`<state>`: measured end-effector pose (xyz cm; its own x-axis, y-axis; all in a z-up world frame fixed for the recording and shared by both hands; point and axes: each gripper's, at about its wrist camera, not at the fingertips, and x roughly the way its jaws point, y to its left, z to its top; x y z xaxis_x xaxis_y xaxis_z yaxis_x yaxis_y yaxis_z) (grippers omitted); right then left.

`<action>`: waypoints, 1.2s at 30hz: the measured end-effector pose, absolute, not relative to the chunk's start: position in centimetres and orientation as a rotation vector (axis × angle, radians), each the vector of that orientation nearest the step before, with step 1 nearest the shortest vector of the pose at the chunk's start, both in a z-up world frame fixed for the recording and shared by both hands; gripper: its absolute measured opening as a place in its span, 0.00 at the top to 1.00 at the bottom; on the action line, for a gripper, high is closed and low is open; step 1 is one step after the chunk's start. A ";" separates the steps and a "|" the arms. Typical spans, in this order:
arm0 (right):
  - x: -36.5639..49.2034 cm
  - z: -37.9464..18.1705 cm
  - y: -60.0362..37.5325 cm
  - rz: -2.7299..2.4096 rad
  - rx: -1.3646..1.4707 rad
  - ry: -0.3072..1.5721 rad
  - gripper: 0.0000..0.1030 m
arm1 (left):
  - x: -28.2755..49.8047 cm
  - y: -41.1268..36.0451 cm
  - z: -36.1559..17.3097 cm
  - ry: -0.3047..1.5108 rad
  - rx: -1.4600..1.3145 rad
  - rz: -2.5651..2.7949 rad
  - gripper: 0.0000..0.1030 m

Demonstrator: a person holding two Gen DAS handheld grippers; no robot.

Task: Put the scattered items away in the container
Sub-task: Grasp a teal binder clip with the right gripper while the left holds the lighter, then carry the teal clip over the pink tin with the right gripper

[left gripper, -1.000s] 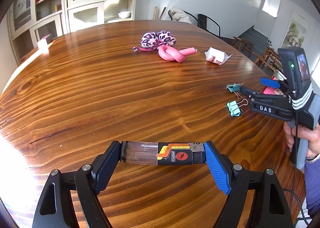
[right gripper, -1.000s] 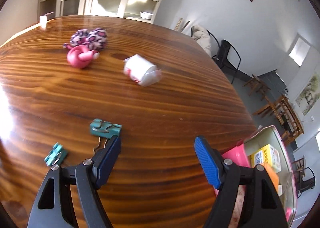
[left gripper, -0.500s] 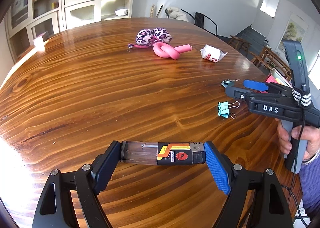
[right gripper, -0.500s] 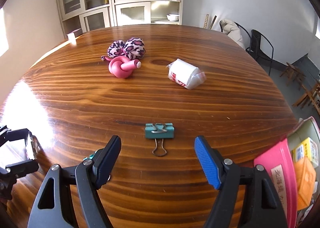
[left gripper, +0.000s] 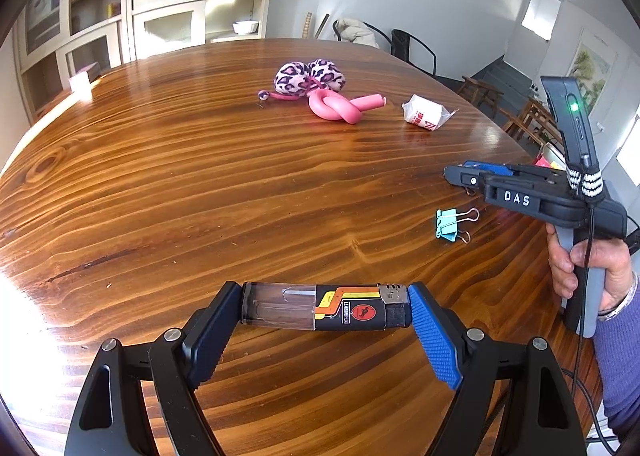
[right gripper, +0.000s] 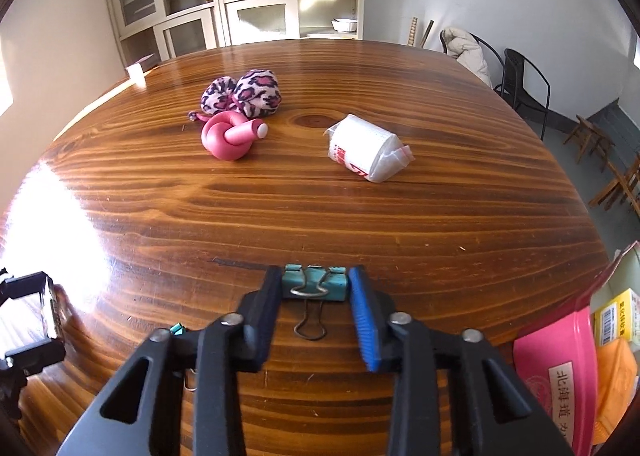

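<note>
Wooden table [right gripper: 320, 208] under both of your grippers. Your right gripper [right gripper: 316, 288] has just been closing its jaws, and they now press on the 2 ends of a teal binder clip [right gripper: 314, 285] that lies on the table, wire handle toward you. Your left gripper [left gripper: 326, 310] is clamped end to end on a lighter [left gripper: 326, 308], held above the wood. A 2nd binder clip [left gripper: 450, 222] lies just beside the right gripper. At the table's right edge sits the pink container [right gripper: 552, 368], apart from the clamped clip.
</note>
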<state>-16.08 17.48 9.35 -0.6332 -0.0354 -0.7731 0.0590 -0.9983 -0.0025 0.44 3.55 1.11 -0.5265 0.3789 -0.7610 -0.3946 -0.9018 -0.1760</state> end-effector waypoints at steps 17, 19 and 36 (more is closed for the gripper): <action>-7.4 14.6 18.7 -3.044 1.003 -0.050 0.67 | 2.2 5.1 2.7 -0.002 -1.104 2.396 0.18; -5.7 15.4 19.7 -3.082 0.972 -0.070 0.67 | 2.6 5.7 3.0 -0.004 -1.091 2.383 0.18; 6.6 16.1 35.2 -3.416 1.032 -0.359 0.66 | 6.1 14.2 4.7 -0.018 -1.032 2.217 0.18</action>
